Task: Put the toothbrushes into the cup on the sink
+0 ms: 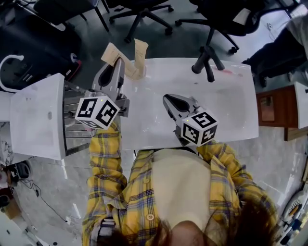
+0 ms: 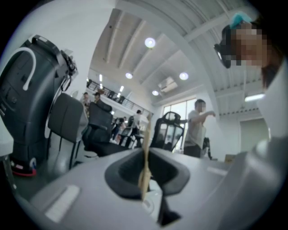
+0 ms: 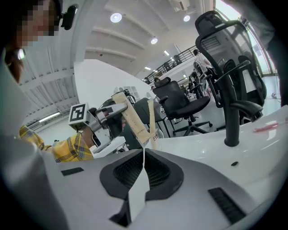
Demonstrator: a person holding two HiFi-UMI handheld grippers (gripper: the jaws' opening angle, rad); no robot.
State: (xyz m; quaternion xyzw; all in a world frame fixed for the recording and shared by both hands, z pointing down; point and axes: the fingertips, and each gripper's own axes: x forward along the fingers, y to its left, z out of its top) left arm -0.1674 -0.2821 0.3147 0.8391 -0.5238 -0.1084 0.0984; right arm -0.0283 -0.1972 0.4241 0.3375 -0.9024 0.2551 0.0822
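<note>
Two toothbrushes in beige paper packs show at the sink's [image 1: 231, 115] far left corner. One pack [image 1: 140, 54] stands upright in a small pale cup [image 1: 138, 73]. My left gripper [image 1: 117, 66] is shut on the other pack [image 1: 111, 53], which slants with its lower end at the cup. In the left gripper view that pack [image 2: 145, 168] shows edge-on between the pads. The right gripper view shows both packs [image 3: 131, 120] and the cup [image 3: 155, 134] from the side. My right gripper [image 1: 169, 102] hovers over the basin's near part, shut and empty [image 3: 144, 155].
A black faucet [image 1: 207, 60] rises at the sink's far edge, with a pink smear [image 1: 233, 73] beside it. A white counter [image 1: 38, 115] stands to the left and a wooden cabinet [image 1: 272, 108] to the right. Office chairs [image 1: 144, 12] stand beyond the sink.
</note>
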